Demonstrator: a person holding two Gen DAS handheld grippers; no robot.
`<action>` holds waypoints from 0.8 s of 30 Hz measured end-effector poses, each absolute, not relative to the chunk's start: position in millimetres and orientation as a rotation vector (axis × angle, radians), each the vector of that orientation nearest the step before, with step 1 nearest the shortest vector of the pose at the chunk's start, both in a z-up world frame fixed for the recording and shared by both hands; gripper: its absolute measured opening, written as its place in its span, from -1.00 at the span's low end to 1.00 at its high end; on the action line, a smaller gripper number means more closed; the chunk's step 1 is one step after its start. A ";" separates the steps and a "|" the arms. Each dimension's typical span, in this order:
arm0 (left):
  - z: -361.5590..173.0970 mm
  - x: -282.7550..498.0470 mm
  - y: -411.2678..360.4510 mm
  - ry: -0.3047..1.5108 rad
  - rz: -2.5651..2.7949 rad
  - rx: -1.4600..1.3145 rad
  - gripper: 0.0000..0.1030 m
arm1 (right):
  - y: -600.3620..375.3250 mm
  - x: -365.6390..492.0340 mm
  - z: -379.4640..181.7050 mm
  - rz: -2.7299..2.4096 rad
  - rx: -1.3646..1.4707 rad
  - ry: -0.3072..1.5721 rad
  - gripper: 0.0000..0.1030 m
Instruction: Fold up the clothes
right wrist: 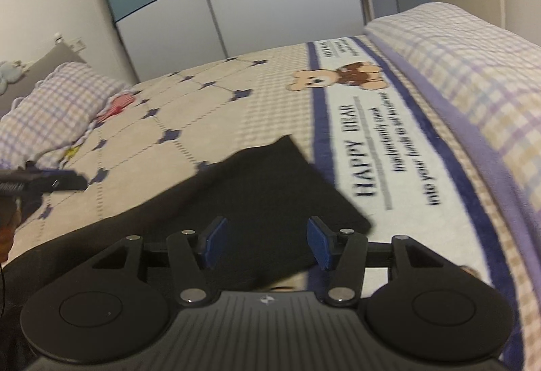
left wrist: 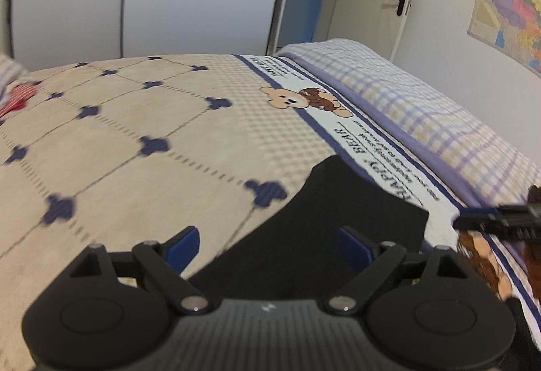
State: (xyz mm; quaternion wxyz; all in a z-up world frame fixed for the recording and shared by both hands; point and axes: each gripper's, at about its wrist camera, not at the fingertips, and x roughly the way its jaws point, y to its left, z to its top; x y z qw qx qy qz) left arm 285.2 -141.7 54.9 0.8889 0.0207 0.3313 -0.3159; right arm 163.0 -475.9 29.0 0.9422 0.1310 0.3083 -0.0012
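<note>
A black garment lies flat on the beige bedspread, one corner pointing away from me. My left gripper hovers above its near part, jaws wide open with nothing between the blue pads. In the right wrist view the same black garment spreads under my right gripper, which is open and holds nothing. The right gripper's fingers reach in at the right edge of the left wrist view. The left gripper's fingers show at the left edge of the right wrist view.
A checked purple quilt is bunched along the right side of the bed. A checked pillow and a red cloth lie at the far left. Beyond the bed stand wardrobe doors, with a door and a wall map to the right.
</note>
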 end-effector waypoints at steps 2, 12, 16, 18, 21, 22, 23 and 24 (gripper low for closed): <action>50.9 267.6 -118.7 0.686 -0.657 0.038 0.75 | -456.5 165.3 34.5 0.014 0.246 0.629 0.07; -1.1 185.3 -45.8 0.671 -0.636 -0.029 0.75 | -378.6 177.1 34.2 0.070 0.195 0.693 0.07; -7.6 170.9 -11.1 0.679 -0.540 -0.066 0.75 | -373.0 169.4 13.7 0.074 0.275 0.781 0.07; -5.0 166.9 15.1 0.671 -0.455 -0.091 0.75 | -375.2 161.8 3.7 0.054 0.335 0.814 0.07; -1.0 167.2 56.0 0.667 -0.343 -0.105 0.75 | -376.1 153.4 -9.9 0.048 0.456 0.837 0.07; 0.0 171.7 68.1 0.673 -0.320 -0.107 0.75 | -376.2 150.8 -14.4 0.047 0.498 0.844 0.07; 0.9 178.6 79.1 0.681 -0.304 -0.112 0.75 | -375.4 148.9 -18.6 0.047 0.533 0.847 0.07; 1.4 188.2 89.1 0.695 -0.310 -0.120 0.75 | -372.7 148.2 -22.4 0.046 0.552 0.844 0.07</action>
